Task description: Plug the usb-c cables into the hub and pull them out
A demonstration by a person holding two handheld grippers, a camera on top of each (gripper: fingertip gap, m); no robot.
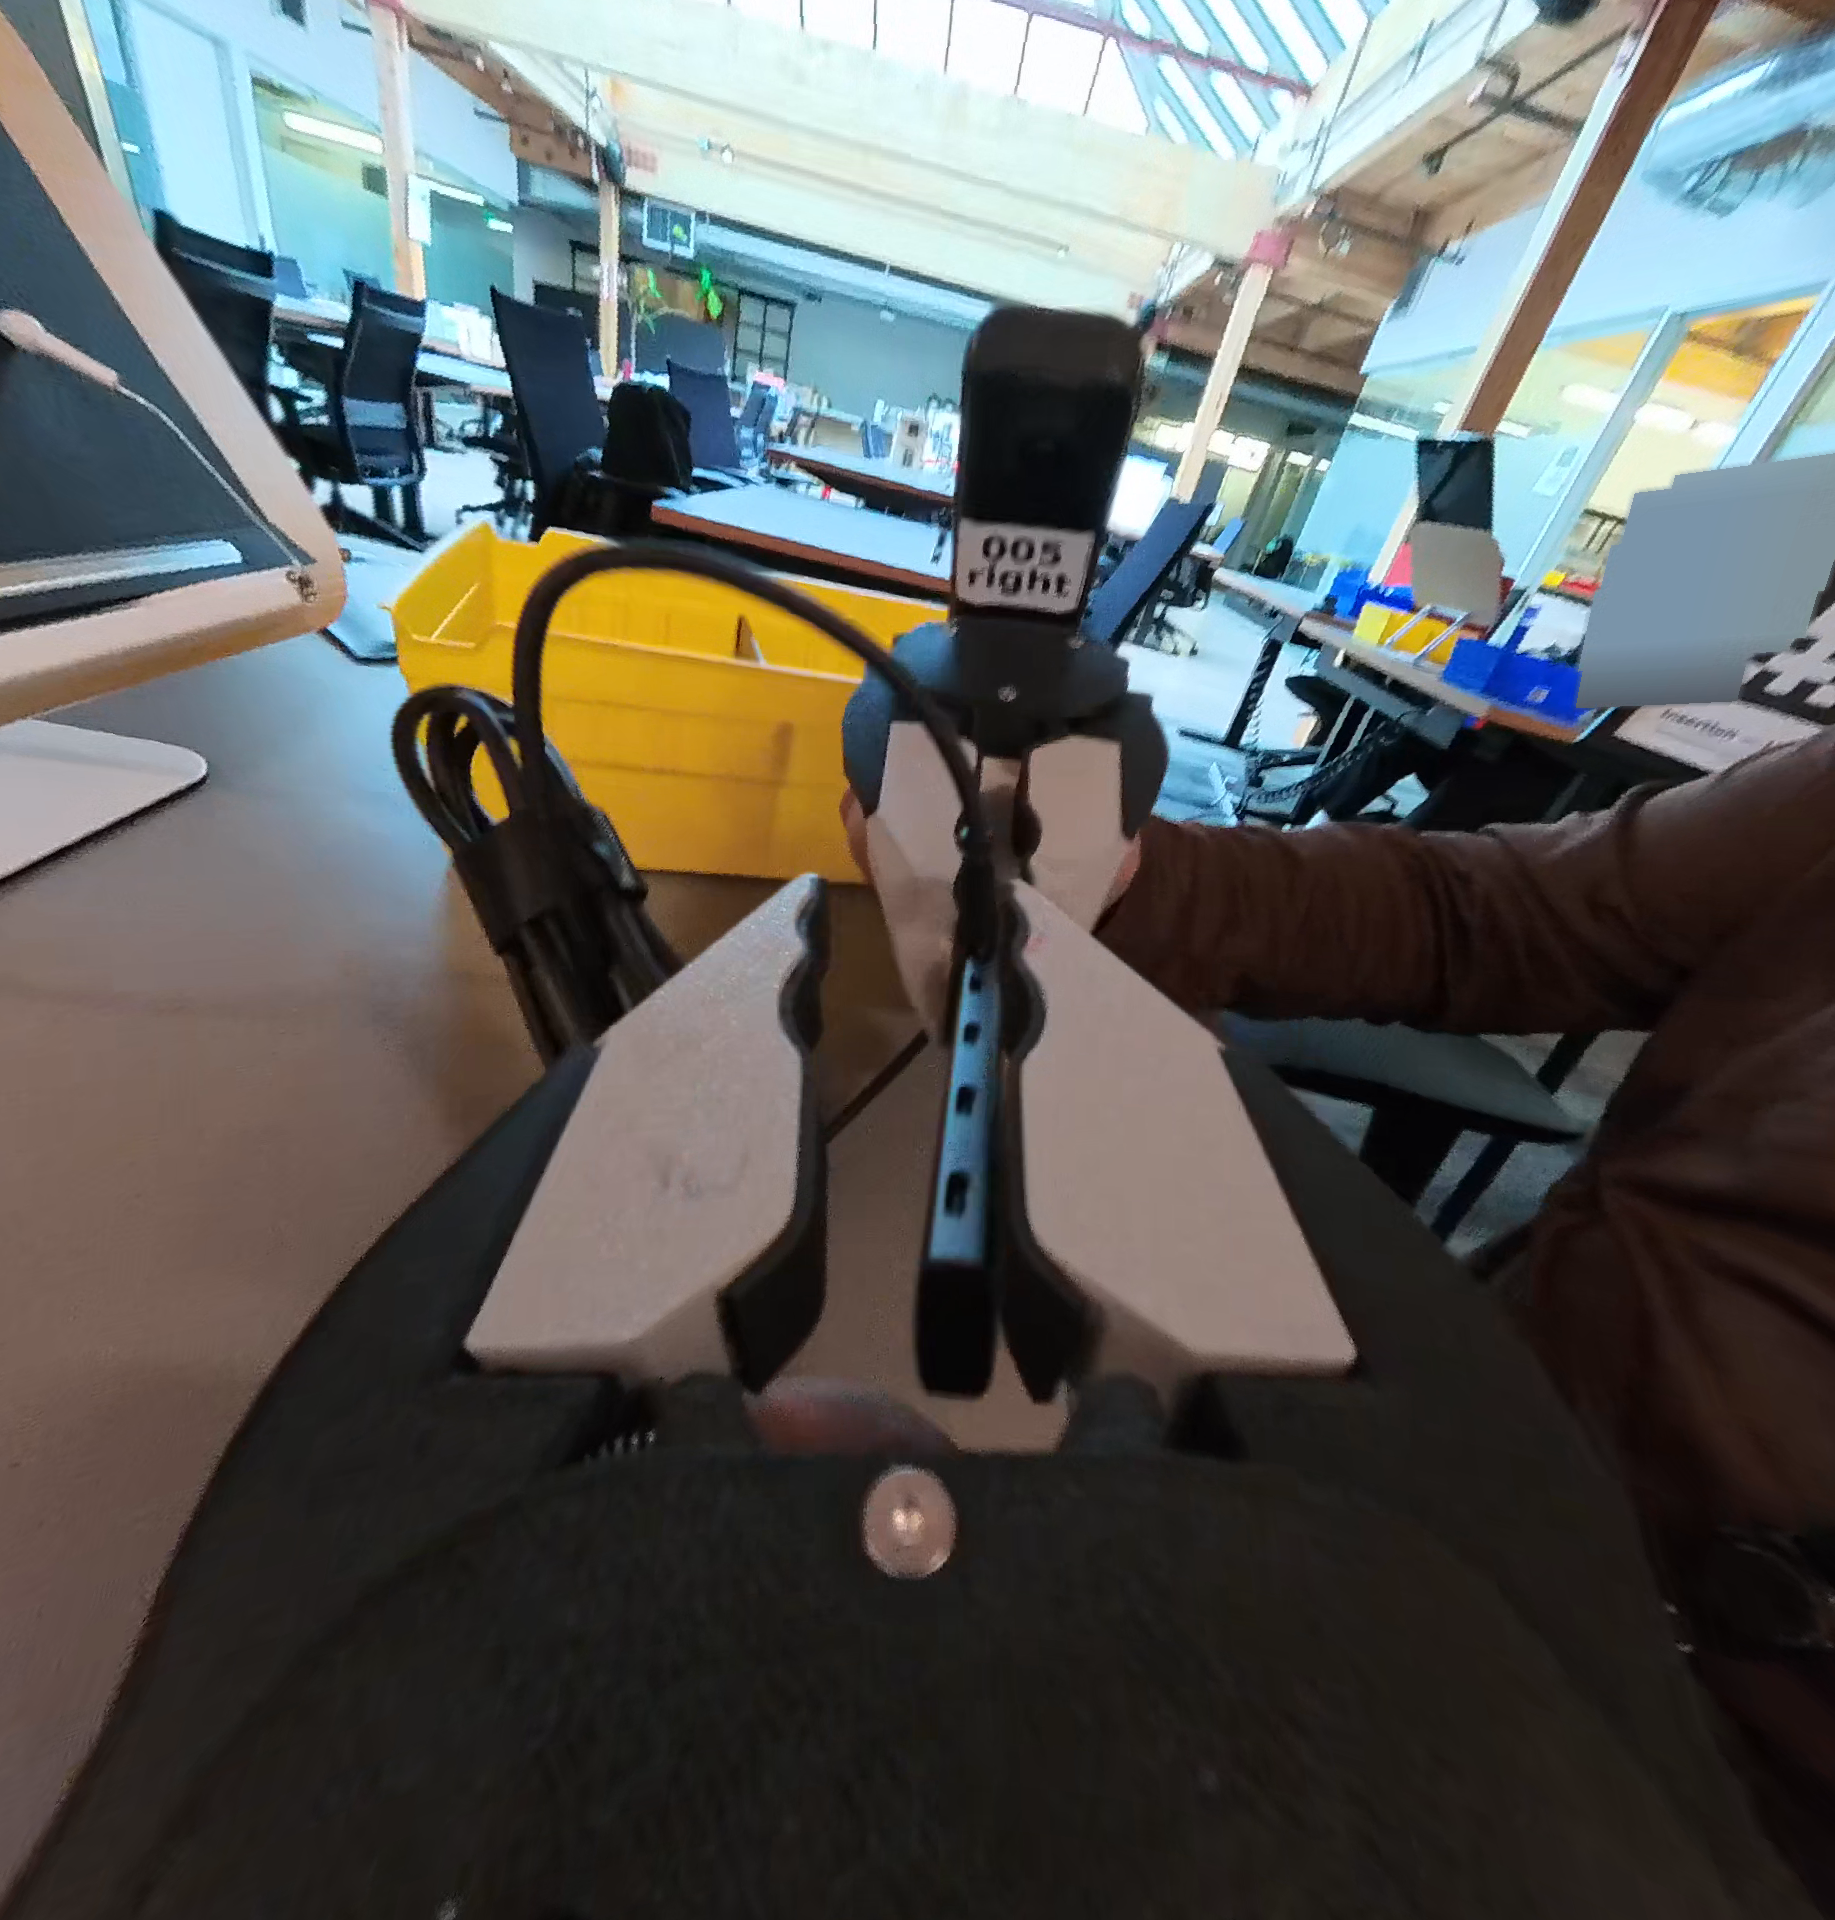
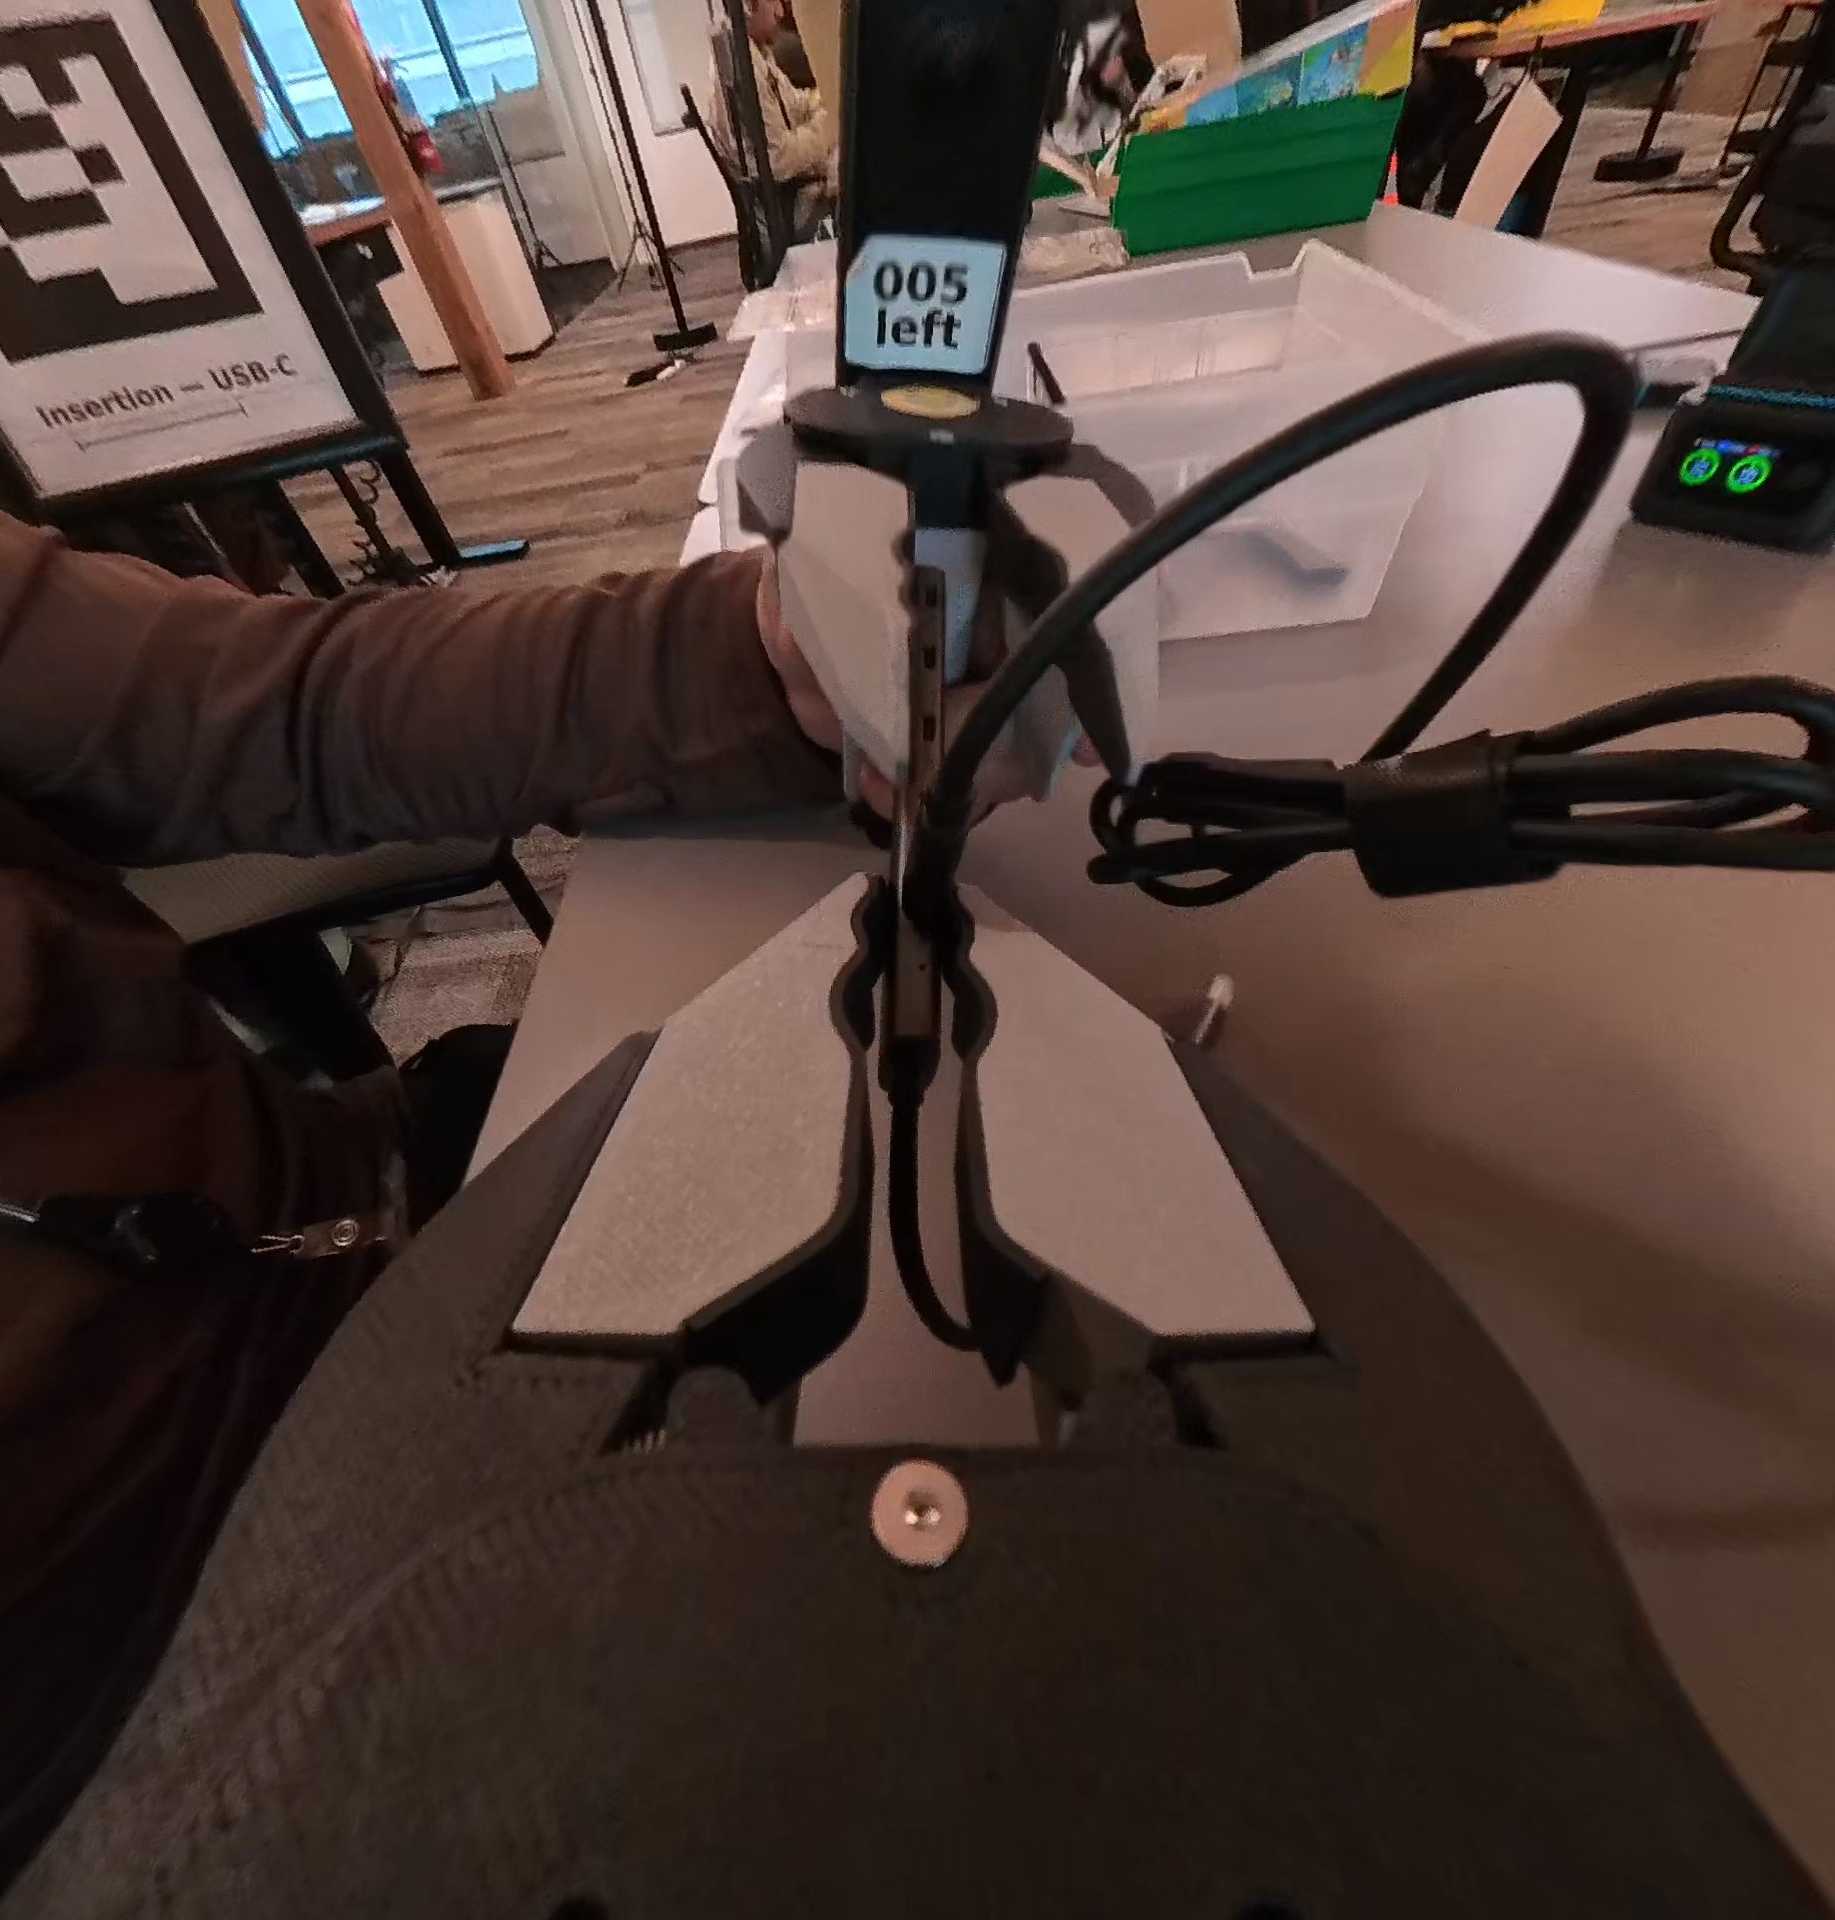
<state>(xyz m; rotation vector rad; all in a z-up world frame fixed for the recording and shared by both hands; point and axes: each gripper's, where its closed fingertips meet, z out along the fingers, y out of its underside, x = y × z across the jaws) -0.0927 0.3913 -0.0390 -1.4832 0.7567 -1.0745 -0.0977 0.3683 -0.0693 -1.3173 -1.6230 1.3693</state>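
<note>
Left claw [image 1: 923,1049] stands fairly wide; the grey hub [image 1: 963,1122] lies edge-up against its right finger, left finger apart from it, so a firm grip can't be confirmed. Right claw [image 2: 915,925] is narrow, pinching the black usb-c cable [image 2: 1204,499] plug at the hub's far end; whether the plug is seated is unclear. Cable arcs up toward 1 o'clock into a strapped coil [image 2: 1495,821] on the table [image 2: 1515,1195] at 3 o'clock. Yellow bin [image 1: 622,686] at 11 o'clock in left view.
</note>
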